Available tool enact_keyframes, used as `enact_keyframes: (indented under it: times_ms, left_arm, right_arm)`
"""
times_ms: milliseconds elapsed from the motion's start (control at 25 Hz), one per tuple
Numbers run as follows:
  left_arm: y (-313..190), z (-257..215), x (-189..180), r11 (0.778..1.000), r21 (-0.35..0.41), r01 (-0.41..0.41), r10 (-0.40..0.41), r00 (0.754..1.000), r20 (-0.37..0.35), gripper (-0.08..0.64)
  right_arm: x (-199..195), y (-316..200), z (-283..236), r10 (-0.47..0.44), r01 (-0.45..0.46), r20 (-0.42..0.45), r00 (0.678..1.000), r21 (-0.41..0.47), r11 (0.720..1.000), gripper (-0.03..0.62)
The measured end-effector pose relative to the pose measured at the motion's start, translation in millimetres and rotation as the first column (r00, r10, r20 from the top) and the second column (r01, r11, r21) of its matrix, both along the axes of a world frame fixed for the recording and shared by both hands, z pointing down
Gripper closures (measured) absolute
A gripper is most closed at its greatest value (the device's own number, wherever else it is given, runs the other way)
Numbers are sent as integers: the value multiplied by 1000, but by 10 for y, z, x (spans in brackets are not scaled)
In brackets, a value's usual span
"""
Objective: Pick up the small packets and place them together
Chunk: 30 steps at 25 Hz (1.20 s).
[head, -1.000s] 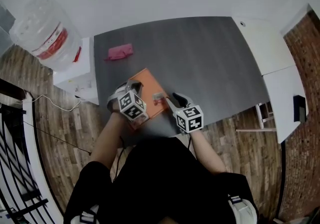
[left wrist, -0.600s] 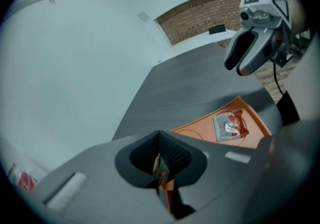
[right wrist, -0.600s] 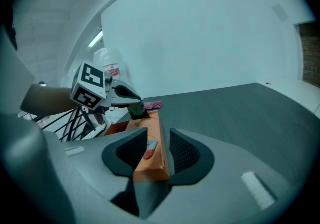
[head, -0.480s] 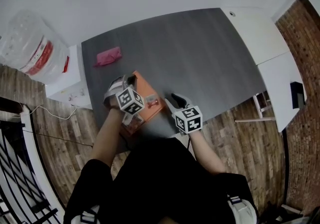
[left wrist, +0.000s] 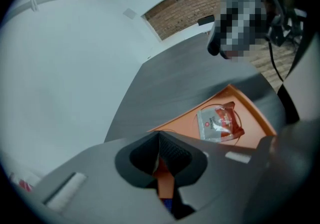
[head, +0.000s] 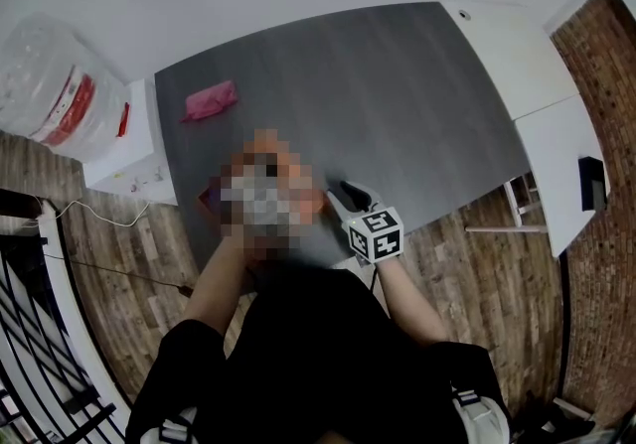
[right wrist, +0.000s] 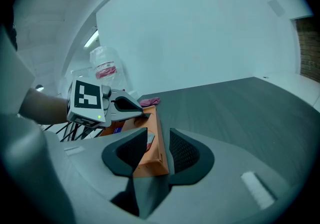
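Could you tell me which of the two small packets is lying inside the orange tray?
The red-and-white packet lies in the orange tray; the pink one sits apart on the grey table.

In the head view the left gripper point(left wrist: 160, 143) cannot be seen, and most of the flat orange tray point(left wrist: 220, 105) is hidden too. In the left gripper view the near end of that tray slips out of sight under the jaws. The right gripper point(right wrist: 159, 145), across from it, is mostly blurred there. The words on the small red and white packet point(left wrist: 220, 124), just past the left jaws, are too small to read. The little pink thing point(head: 209, 101), far beyond both grippers, is too small to tell.
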<state>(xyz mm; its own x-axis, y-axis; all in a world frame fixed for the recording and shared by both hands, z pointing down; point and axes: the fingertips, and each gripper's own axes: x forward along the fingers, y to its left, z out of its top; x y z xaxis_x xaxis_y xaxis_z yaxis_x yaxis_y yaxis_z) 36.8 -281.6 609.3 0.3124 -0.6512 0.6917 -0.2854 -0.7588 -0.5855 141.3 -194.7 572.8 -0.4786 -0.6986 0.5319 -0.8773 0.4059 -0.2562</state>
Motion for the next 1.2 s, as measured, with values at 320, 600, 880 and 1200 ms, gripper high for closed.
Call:
enact_keyframes:
  times_ms: [320,600,880,1200]
  left_arm:
    - [265,129,74,1000,20,24,-23,999,-24,529]
    - [346,179,111,998,-58,24,-29,996,-83,408]
    - [381,109,80,996,-79,32,-41,992,-118,382]
    - [357,-2,-147,992,-85,88,-100,984,-148,383]
  right_arm:
    - [27,109,108,-4,4,6,1000,-33,999,451]
    - [-1,113,110,-9,9,10,1000,-34,999,451]
    - [-63,79,81,-30,30,6,1000,-22,999,451]
    - [-215,23,-25,-81,81,-8,997,8,997,451]
